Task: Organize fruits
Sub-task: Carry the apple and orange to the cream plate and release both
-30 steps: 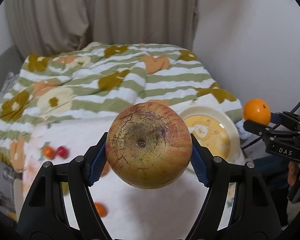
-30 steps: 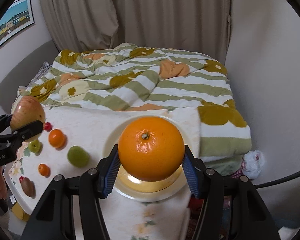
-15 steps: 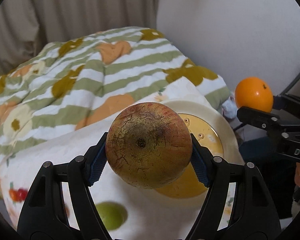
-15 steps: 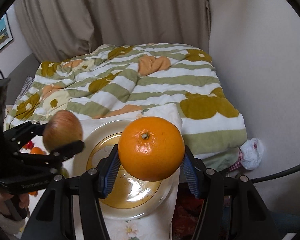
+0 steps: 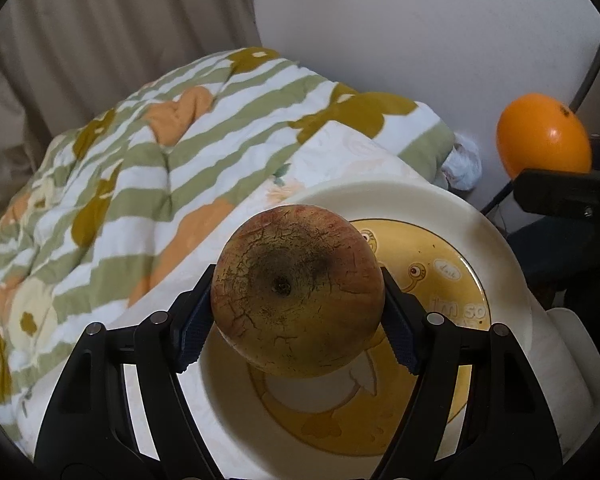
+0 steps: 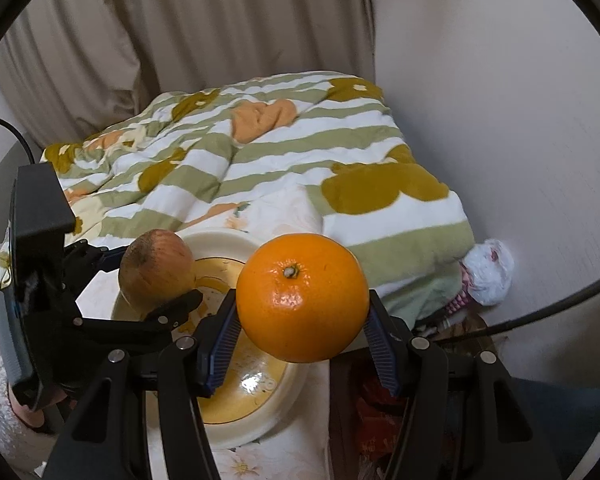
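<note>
A striped floral quilt (image 6: 260, 152) is spread behind a cream plate (image 5: 496, 240) with a yellow cartoon centre. Above the plate, an apple (image 5: 296, 292) is pinched by the left gripper (image 5: 296, 300); beside it, an orange (image 6: 302, 296) is clamped by the right gripper (image 6: 302, 332).

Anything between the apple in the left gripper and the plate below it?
Nothing visible. The apple is clamped in the left gripper over the plate, whose visible surface is bare. The orange sits in the right gripper, off to the side.
</note>
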`<state>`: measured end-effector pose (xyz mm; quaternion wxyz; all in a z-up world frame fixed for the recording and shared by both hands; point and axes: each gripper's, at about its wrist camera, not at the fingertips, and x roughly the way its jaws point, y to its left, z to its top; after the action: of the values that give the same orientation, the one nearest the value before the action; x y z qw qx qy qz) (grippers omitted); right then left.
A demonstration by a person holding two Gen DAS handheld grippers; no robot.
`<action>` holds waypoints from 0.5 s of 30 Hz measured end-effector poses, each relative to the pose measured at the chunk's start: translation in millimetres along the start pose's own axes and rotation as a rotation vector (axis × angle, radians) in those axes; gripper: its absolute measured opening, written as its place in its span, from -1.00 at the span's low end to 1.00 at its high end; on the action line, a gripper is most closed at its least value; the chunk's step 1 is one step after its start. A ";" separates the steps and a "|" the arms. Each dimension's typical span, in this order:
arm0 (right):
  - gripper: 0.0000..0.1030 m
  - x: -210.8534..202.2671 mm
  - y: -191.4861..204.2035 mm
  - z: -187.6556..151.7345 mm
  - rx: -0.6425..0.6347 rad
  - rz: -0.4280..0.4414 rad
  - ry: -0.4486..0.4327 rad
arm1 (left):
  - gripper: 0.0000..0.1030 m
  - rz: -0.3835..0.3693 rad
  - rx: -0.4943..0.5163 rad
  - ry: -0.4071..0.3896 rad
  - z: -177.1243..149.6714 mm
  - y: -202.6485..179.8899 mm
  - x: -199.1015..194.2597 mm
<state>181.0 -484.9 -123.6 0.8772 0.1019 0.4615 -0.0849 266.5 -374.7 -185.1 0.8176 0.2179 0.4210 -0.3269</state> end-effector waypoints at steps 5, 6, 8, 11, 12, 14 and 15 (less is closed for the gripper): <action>0.07 -2.5 -4.6 -2.5 0.019 -0.019 0.000 | 0.64 0.001 -0.004 0.005 0.9 -1.6 7.0; 0.07 -3.3 -5.0 -2.6 0.022 -0.021 -0.001 | 0.86 0.013 0.001 -0.021 2.2 -2.5 1.9; 0.07 -5.9 -6.0 -2.7 0.028 -0.022 -0.004 | 1.00 0.030 0.005 -0.059 5.0 -3.2 -7.1; 0.07 -11.6 -7.7 -2.6 0.030 -0.020 -0.010 | 1.00 0.041 -0.004 -0.055 6.2 0.2 -17.6; 0.07 -13.4 -8.3 -2.6 0.028 -0.016 -0.012 | 1.00 0.040 -0.017 -0.049 5.2 2.7 -20.9; 0.07 -15.7 -8.1 -2.5 0.016 -0.012 -0.016 | 1.00 0.035 -0.051 -0.040 2.7 9.7 -28.1; 0.07 -16.7 -7.7 -2.6 0.007 -0.008 -0.017 | 1.00 0.038 -0.070 -0.034 1.2 13.4 -32.1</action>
<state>167.7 -490.7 -112.0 0.8804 0.1024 0.4541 -0.0911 263.0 -354.9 -156.7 0.8379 0.1915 0.4139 -0.2998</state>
